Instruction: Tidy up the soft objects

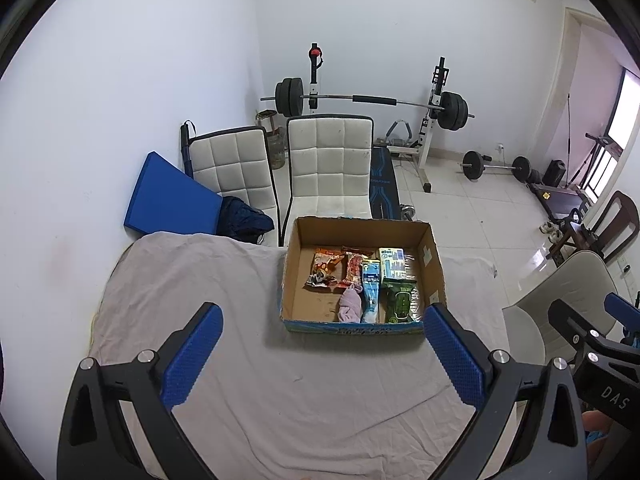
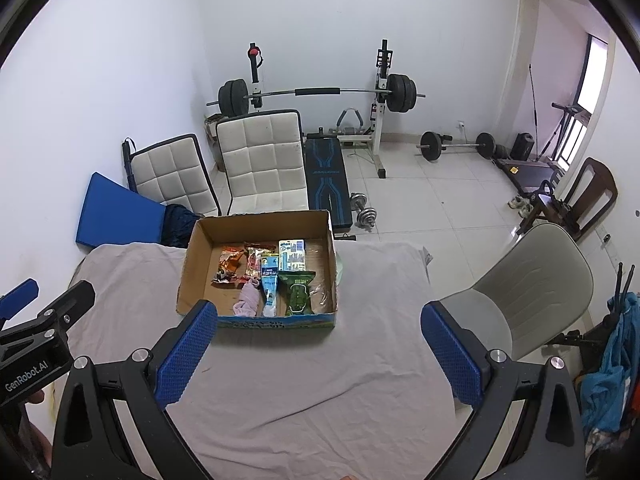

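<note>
White walls and a tiled floor with gym gear fill the top of both views, and your table (image 1: 280, 400) under a wrinkled grey cloth fills the bottom; its near edge is cut off by the frame. One cardboard box (image 1: 294, 248) sits at centre, open, and in it you have six soft things: an orange snack bag (image 1: 323, 266) and a red snack bag (image 1: 353, 268) at the left, a pink cloth (image 1: 349, 307) in front, a blue tube pack (image 1: 370, 292) down the middle, a pale carton pack (image 1: 392, 262) and a green wipes pack (image 1: 400, 302) at the right. Print on the packs is too small to read. Your left gripper (image 1: 324, 356) hangs before the box, fingers spread wide, holding nothing. Your right gripper (image 2: 320, 354) does the same. Two white chairs (image 1: 328, 160) stand behind the box, their seats partly hidden by it.
</note>
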Tool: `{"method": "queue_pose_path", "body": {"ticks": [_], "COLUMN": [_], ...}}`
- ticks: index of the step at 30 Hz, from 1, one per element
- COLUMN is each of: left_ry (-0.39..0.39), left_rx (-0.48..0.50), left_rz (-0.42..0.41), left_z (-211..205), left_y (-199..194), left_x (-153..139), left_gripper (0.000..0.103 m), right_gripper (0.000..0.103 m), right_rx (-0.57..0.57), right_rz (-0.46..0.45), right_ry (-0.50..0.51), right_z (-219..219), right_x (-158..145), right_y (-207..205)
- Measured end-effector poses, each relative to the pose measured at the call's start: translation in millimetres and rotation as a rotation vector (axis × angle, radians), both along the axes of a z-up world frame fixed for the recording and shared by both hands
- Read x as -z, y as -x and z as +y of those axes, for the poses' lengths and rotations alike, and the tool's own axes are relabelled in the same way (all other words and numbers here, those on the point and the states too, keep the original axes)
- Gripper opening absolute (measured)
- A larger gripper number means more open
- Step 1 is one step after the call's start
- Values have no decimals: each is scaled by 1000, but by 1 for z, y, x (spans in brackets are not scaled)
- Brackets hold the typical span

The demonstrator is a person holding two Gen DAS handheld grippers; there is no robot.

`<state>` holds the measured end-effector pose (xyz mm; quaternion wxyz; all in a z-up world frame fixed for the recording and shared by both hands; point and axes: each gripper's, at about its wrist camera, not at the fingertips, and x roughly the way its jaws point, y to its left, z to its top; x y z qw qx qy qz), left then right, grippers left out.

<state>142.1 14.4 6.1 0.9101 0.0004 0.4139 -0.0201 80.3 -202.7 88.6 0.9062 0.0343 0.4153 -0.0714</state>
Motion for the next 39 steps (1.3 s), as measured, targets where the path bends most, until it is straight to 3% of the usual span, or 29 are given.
{"method": "queue_pose_path", "body": {"ticks": [39], "left_ry": [-4], "left_rx": [-36], "left_rz": [13], "left_z": [3], "left_y": [0], "left_x": [6], "left_gripper": [103], "right_gripper": [103], "right_rx": [7], "right_rz": [-5], "right_ry": [15], "right_z": [3], "right_x": [-1], "right_y": [1]}}
